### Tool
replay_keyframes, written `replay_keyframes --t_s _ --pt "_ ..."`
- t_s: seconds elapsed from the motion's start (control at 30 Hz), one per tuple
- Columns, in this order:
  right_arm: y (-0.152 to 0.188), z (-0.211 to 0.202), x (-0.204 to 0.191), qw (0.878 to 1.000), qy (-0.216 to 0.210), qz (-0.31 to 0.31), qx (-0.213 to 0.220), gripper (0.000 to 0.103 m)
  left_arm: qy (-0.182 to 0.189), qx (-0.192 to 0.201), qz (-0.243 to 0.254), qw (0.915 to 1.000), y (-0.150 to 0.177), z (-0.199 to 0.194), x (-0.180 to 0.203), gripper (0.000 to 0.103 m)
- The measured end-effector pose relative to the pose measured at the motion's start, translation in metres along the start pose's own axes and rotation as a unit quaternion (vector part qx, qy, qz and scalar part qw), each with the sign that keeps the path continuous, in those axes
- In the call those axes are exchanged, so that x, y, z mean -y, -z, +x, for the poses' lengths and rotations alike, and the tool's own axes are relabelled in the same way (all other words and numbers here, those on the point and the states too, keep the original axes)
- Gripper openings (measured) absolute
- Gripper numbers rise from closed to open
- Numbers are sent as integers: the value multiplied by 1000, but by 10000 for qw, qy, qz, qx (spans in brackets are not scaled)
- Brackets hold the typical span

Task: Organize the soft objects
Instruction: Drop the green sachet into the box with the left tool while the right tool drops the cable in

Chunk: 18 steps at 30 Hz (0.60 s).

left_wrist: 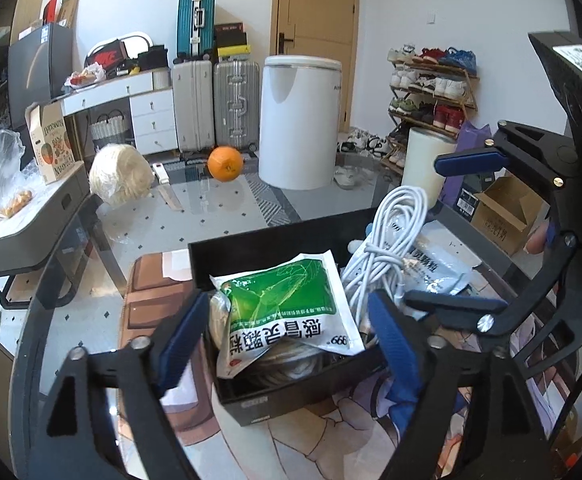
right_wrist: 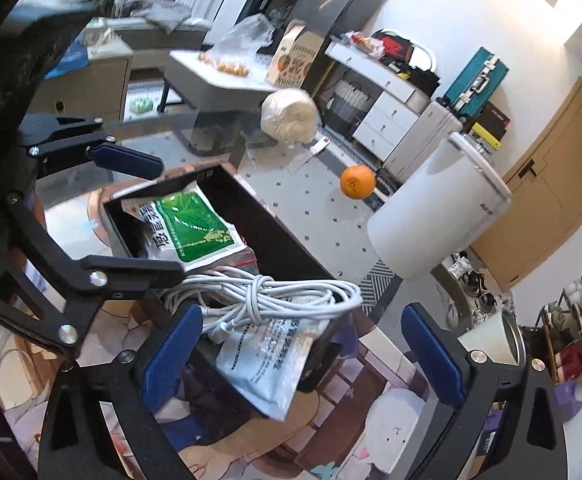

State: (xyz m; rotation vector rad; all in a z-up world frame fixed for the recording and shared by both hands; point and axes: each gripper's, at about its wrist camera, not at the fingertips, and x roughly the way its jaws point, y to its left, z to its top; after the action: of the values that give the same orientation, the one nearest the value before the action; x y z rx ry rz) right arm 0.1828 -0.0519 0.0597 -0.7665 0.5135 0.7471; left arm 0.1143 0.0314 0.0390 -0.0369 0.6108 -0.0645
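A black box [left_wrist: 251, 400] [right_wrist: 283, 240] stands on the glass table. In it lie a green and white medicine pouch [left_wrist: 287, 312] [right_wrist: 187, 228], a tied white cable bundle [left_wrist: 383, 264] [right_wrist: 267, 300] and a pale blue-white pouch [left_wrist: 439, 264] [right_wrist: 275, 364] that hangs over the box rim. My left gripper [left_wrist: 287, 344] is open, its fingers on either side of the green pouch above the box's near end. My right gripper [right_wrist: 303, 352] is open over the pale pouch and the cable. Each gripper shows in the other's view: the right one [left_wrist: 463, 232], the left one [right_wrist: 147, 220].
An orange [left_wrist: 225, 163] [right_wrist: 357, 182], a bagged ball of white yarn [left_wrist: 121, 178] [right_wrist: 289, 116] and a knife [left_wrist: 169, 188] lie farther back on the table. A white cylindrical appliance [left_wrist: 301, 120] [right_wrist: 439, 216] stands beyond. A printed mat [right_wrist: 371, 432] lies under the box.
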Motion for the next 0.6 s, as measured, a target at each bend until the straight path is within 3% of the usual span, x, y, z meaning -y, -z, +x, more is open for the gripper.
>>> replay_keyframes --t_s 0.13,0.37,0.6 --pt "9 -19 2 9992 131 311 229 102 -75 222 -150 9996 5 -19 -5 103" --pt "29 -43 1 9892 153 1291 679 102 -191 513 -342 9979 15 -44 -12 103" --pt "51 -45 -2 9651 116 2406 1028 102 -355 703 -255 9966 28 -59 -9 103"
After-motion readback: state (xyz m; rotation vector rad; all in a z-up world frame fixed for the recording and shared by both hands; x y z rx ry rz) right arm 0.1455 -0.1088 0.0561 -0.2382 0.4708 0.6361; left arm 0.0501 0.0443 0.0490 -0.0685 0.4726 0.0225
